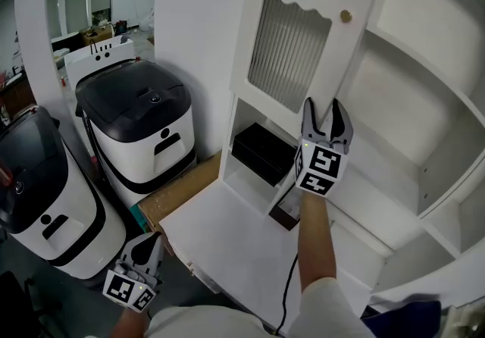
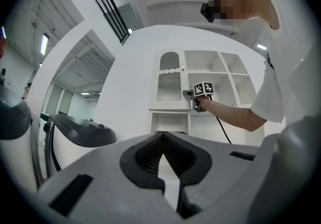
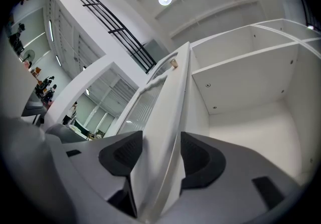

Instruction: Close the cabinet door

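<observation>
Room: open hall, white cabinet [image 1: 424, 79] on the right, two black-and-white machines [image 1: 144, 132] left, white worktop [image 1: 220, 238] below.

Cabinet door [image 1: 292, 48], with its ribbed glass panel and small knob [image 1: 345, 16], stands swung out from the frame, not yet closed. A black box [image 1: 261, 151] sits in the niche under it.

Right gripper [image 1: 326, 113] is at the door's lower free edge. In the right gripper view the edge [image 3: 165, 117] runs between the two pads; jaws stand fairly wide and look like they straddle it, not clamp it. Left gripper [image 1: 149, 244] hangs low by the worktop corner, well apart from the cabinet, jaws together on nothing.

Judgement on the closing step:
- Hinge looks to be on the side away from the knob, so push at the knob-side edge for best leverage.
- Push with one jaw flat on the outer face; a pinch isn't needed.
- Risk: inner jaw gets trapped between door and frame near the end. Slide it out before the last part of the swing.
- Finish slow, no slam on the glass.
- Left gripper stays out.
</observation>
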Action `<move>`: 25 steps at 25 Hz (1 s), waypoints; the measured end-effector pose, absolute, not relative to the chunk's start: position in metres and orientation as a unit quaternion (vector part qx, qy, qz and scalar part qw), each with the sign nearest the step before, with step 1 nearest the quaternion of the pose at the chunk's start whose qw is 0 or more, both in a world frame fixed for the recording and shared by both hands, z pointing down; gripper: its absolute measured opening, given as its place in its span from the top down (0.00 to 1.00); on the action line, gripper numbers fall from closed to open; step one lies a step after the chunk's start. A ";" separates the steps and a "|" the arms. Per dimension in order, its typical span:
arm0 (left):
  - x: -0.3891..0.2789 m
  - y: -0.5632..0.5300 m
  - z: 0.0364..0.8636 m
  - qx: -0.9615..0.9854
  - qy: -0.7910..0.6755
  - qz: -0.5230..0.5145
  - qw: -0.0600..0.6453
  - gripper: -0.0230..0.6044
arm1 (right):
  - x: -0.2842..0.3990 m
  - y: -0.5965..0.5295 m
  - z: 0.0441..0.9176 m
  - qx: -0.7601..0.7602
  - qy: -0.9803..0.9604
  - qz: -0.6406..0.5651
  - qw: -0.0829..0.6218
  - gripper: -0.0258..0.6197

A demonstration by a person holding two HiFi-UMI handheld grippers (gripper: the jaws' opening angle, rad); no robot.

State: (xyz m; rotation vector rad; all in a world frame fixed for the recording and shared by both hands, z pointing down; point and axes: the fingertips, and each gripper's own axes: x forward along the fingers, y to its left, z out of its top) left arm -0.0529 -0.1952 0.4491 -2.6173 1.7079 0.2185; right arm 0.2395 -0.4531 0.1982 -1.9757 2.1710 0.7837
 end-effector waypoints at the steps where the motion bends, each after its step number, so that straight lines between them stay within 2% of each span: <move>1: -0.053 -0.195 0.449 -0.835 0.545 0.070 0.005 0.96 | 0.240 -0.454 0.198 -0.651 0.713 0.256 0.052 0.59; 25: -0.061 -0.192 0.452 -0.832 0.551 0.068 0.002 0.96 | 0.249 -0.473 0.199 -0.656 0.712 0.247 0.046 0.59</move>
